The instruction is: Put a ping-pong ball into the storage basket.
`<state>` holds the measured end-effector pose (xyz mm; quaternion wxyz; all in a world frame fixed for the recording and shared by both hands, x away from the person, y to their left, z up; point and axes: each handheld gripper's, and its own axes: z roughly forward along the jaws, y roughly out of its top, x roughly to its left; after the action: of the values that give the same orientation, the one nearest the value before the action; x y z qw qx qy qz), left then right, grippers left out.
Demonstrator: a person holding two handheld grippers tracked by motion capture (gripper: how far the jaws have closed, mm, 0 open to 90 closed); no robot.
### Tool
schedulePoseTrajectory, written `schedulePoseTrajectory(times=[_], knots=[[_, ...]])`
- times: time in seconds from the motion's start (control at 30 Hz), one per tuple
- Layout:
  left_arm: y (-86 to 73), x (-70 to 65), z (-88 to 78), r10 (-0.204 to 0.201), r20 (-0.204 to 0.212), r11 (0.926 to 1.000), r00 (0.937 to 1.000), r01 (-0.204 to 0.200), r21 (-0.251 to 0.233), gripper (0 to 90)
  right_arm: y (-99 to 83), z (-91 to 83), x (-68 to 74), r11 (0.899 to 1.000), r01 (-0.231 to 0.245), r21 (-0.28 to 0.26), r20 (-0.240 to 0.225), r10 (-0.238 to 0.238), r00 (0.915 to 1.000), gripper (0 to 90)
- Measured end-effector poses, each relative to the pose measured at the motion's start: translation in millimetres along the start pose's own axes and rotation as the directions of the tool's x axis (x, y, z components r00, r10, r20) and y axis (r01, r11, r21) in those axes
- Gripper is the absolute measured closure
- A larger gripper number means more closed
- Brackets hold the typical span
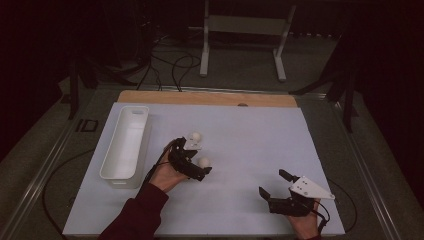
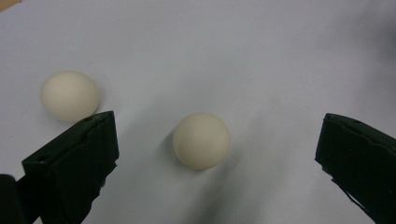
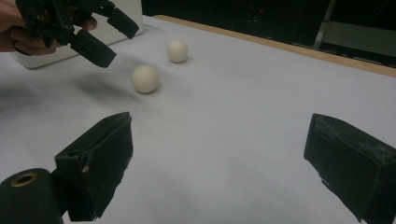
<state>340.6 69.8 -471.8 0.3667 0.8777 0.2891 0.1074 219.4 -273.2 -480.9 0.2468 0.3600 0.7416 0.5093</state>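
You are hovering your wide-open left gripper (image 2: pixel 217 154) over the near ball (image 2: pixel 201 140), which is lying centred between its jaws

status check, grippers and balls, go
Left gripper open over near ball, not touching. Right gripper open, idle. Far ball apart; white bin to the left. Nothing in the way.

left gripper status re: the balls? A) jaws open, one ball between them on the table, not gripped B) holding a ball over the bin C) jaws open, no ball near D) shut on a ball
A: in the left gripper view the left gripper has its jaws wide apart, with the nearer ball resting on the white table between them, touching neither; the second ball lies off to one side.
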Motion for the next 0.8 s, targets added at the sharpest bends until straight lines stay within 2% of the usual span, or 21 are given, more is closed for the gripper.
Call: schedulePoseTrajectory(times=[0.53, 0.8], knots=[[-1.4, 0.8, 11.5, 0.004, 0.02, 0.9991, 0.9998, -0.005, 0.042, 0.0, -0.2, 0.6, 0.0, 1.0, 0.003, 0.002, -0.002, -0.003, 1.0, 7.8], [-2.4, 1.4, 15.9, -0.013, 0.031, 0.9979, 0.9994, 0.011, 0.064, 0.0, -0.4, 0.9, 0.4, 1.0, -0.001, 0.004, -0.004, 0.001, 1.0, 7.9]])
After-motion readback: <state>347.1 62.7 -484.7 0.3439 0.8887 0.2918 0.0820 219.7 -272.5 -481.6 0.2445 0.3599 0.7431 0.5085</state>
